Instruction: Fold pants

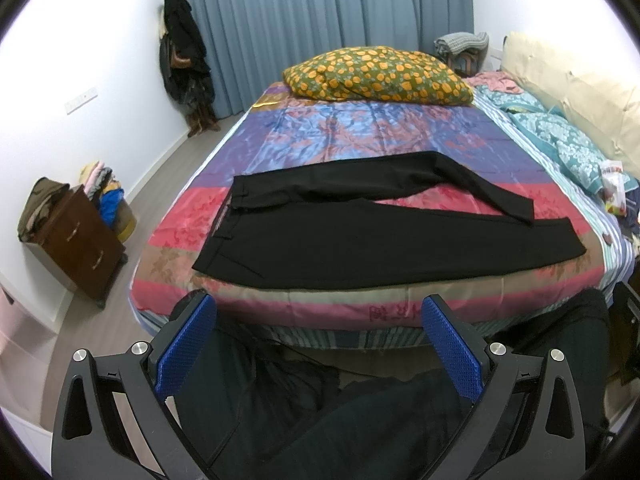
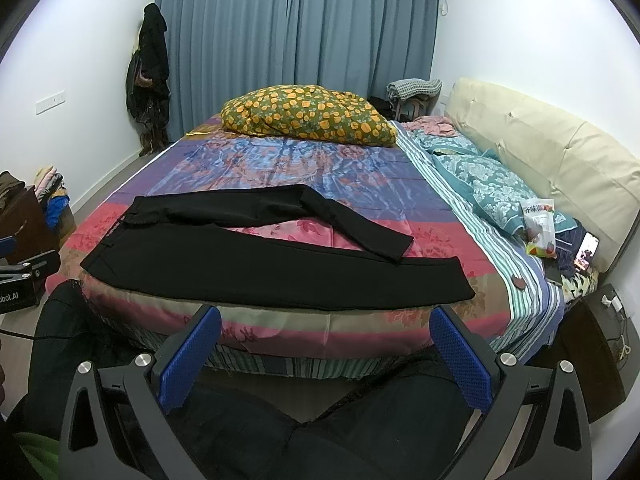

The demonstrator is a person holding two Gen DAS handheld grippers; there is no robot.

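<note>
Black pants [image 1: 360,240] lie spread flat on the colourful quilt [image 1: 360,132] near the bed's front edge, waistband at the left, legs running right; the far leg bends and crosses toward the near leg's hem. They also show in the right wrist view [image 2: 260,268]. My left gripper [image 1: 320,312] is open and empty, held off the bed's front edge, short of the pants. My right gripper [image 2: 326,320] is open and empty, also in front of the bed edge. The left gripper's body shows at the left of the right wrist view [image 2: 24,280].
A yellow-flowered pillow [image 1: 376,76] lies at the far end of the bed. Teal pillows [image 2: 492,192], a snack bag [image 2: 540,228] and a phone [image 2: 588,256] lie at the right by the cream headboard [image 2: 540,152]. A brown nightstand [image 1: 76,240] stands on the floor at the left.
</note>
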